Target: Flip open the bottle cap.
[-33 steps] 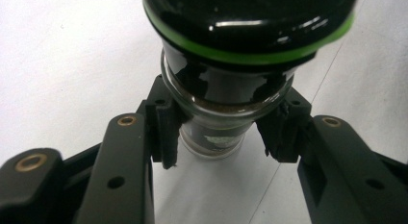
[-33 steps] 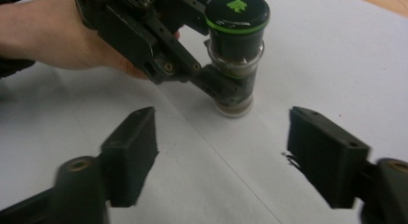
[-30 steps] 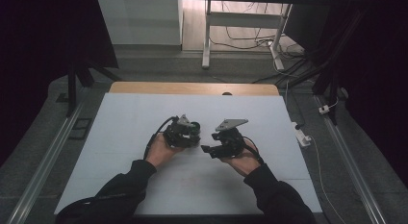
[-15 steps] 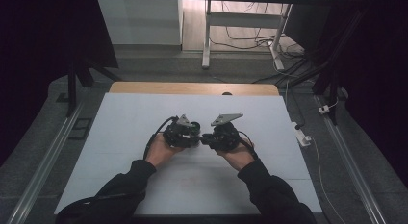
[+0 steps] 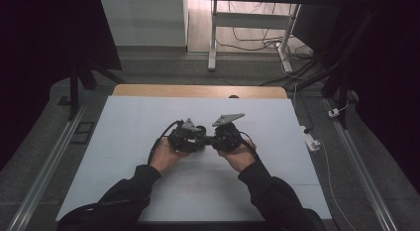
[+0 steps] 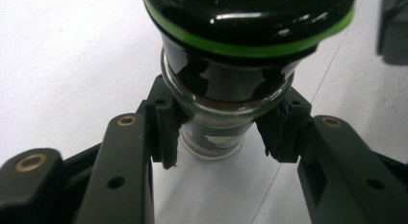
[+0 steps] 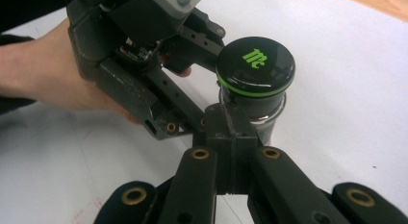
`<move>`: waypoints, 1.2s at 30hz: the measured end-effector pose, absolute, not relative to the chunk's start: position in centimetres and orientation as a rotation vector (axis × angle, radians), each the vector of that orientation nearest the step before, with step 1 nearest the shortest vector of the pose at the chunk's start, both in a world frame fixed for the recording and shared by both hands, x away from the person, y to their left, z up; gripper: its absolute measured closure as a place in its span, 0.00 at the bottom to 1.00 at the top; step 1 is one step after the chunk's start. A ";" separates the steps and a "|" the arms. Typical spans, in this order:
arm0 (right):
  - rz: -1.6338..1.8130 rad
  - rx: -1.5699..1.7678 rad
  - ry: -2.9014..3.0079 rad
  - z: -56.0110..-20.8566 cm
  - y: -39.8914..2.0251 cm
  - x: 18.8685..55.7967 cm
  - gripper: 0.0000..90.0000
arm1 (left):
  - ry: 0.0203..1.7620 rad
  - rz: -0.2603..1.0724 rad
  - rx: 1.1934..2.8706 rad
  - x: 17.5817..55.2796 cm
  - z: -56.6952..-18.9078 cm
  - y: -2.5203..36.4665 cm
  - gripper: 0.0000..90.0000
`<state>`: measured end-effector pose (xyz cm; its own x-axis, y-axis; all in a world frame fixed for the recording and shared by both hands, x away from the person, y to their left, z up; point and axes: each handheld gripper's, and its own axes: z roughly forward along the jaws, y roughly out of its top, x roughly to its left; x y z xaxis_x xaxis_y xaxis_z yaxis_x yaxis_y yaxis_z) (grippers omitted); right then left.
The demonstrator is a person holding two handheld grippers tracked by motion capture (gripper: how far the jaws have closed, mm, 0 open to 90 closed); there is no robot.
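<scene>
Sitting clamped in left hand-held gripper: jar

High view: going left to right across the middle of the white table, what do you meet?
Bare white table top → person's left hand → left gripper holding the small glass jar with a black, green-ringed lid → right gripper → right hand → white power strip.

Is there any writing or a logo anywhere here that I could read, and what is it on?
"mc": green stylised letters, as best they read, on the black lid of the small glass jar.
A pale scrap of label low on the jar, seen in the left gripper view: too small and blurred to read.
Nothing else legible on the white table or the grippers.
</scene>
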<state>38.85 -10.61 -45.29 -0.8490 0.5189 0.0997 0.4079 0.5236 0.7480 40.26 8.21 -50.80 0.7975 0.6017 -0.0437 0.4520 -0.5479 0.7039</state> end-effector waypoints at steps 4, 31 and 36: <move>1.237 0.813 2.624 -45.5 -10.2 39.1 1.00 | 0.774 0.263 2.245 40.3 -50.8 8.2 0.60; 1.285 0.821 2.571 -44.6 -10.0 39.5 1.00 | 0.771 0.270 2.243 40.2 -50.9 8.2 0.60; 1.290 0.820 2.564 -44.3 -9.9 39.7 1.00 | 0.777 0.268 2.234 40.2 -50.9 8.2 0.60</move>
